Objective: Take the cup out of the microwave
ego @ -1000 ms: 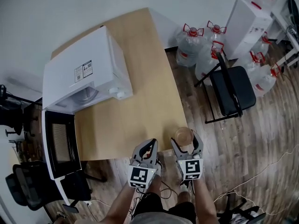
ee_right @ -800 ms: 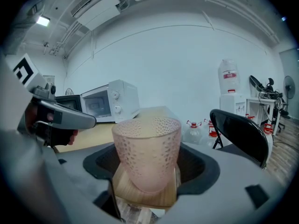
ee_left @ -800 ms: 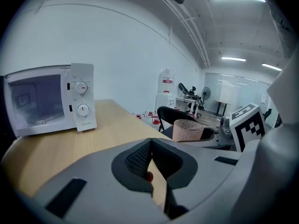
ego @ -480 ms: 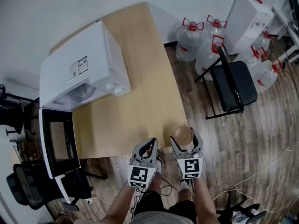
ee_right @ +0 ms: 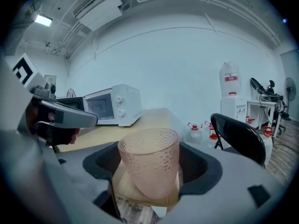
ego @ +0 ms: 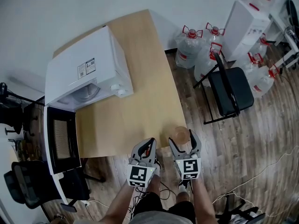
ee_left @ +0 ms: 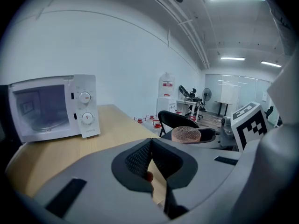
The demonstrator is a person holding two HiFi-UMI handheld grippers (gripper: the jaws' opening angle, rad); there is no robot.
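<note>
Head view first: white microwave (ego: 88, 69) sits at the far left of the wooden table (ego: 149, 83), with its door (ego: 60, 143) swung wide open. The cup (ego: 180, 135), a pinkish see-through one, is out of it, over the table's near corner, well apart from the microwave and sitting in the right gripper (ego: 181, 141). The left gripper (ego: 146, 149) hangs just beside it, off the table edge. Black chair (ego: 231, 90) and some water jugs (ego: 189, 48) are on the floor to the right. Left gripper view: jaws pressed together, nothing in them. Right gripper view: jaws clamped on the cup's sides, cup upright.
</note>
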